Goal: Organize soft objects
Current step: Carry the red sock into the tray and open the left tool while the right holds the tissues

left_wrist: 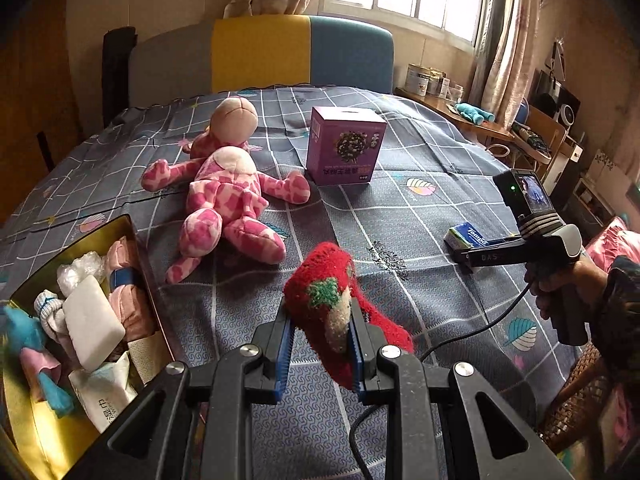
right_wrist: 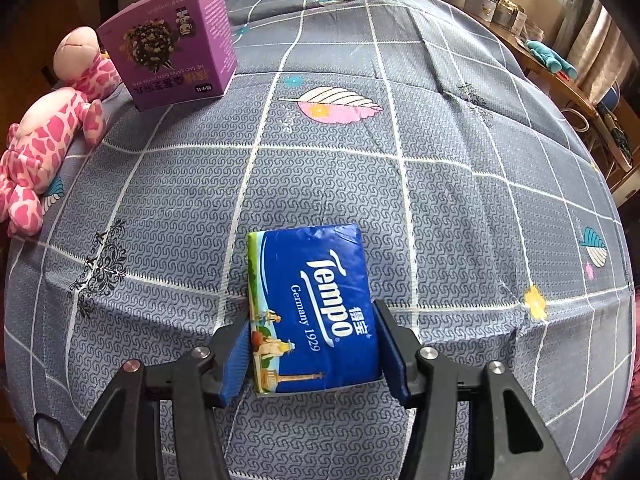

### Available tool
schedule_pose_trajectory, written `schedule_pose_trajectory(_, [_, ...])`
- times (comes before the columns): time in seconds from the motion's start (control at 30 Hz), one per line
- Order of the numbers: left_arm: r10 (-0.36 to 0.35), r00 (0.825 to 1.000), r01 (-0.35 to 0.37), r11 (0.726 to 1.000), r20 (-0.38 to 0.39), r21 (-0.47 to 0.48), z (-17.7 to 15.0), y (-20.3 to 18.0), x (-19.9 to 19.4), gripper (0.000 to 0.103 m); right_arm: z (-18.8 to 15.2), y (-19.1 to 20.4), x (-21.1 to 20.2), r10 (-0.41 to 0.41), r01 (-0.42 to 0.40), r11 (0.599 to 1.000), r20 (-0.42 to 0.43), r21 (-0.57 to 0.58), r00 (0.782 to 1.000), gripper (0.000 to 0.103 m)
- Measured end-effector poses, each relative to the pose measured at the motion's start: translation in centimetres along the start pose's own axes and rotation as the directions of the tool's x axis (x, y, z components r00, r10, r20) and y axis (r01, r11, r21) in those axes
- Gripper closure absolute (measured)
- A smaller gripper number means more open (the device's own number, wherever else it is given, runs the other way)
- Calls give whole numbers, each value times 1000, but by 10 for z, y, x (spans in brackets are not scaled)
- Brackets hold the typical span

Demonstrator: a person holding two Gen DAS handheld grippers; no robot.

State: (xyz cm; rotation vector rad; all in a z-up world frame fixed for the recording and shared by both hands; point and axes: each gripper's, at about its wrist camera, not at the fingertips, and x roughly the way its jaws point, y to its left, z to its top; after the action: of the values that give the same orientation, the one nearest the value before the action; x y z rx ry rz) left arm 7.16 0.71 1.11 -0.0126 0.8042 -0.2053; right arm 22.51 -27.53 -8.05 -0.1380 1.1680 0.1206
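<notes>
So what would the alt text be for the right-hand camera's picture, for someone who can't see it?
A black two-finger right gripper straddles a blue Tempo tissue packet lying on a grey checked bedspread. Farther back on the left stand a purple cardboard box and a pink spotted plush toy.

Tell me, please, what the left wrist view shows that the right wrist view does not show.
Only the left wrist view shows the left gripper shut on the red sock, and the gold tin of soft items. Only the right wrist view shows the right gripper with its jaws around the tissue pack; whether they press it is unclear. Both show the pink plush toy, the purple box and the bed cover.
</notes>
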Motion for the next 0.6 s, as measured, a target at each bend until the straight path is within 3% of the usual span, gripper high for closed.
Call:
schedule_pose_trajectory(0.37, [15,1000,-14,999,18,-41,-8,24,-23,79,1,2,-2,-19,20,999,14,-41,1000,48])
schedule_pose_trajectory(0.6, [60,997,-50,985,55,-166,-11,83,-58,79,1,6,-4,-40,41,997,22,-68,999,49])
